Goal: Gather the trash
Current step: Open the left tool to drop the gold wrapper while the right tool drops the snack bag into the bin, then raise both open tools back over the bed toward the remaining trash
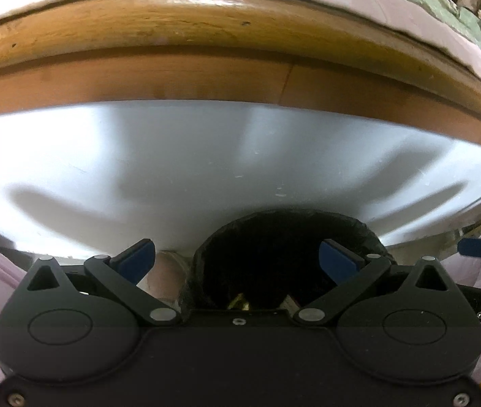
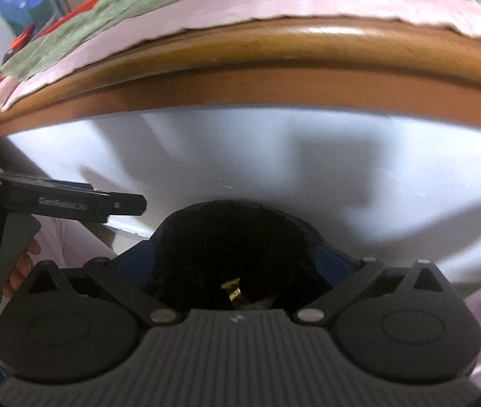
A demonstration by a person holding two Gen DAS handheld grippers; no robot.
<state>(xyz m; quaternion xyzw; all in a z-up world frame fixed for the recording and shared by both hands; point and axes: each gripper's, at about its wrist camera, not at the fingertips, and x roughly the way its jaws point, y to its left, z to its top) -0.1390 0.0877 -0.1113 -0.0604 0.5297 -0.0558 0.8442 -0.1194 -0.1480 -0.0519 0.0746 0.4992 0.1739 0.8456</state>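
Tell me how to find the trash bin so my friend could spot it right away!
Start at the long wooden bed frame, then look down to the pale floor in front of it. There sits the trash bin, directly below the open right claw. It is the only round, black-lined thing there, with a gold wrapper glinting inside.

A glossy varnished wooden bed rail (image 1: 206, 27) edges pink cloth bedding (image 2: 274, 0), above a smooth white floor (image 1: 138, 156) and a crinkled black plastic bin liner (image 2: 233, 237).
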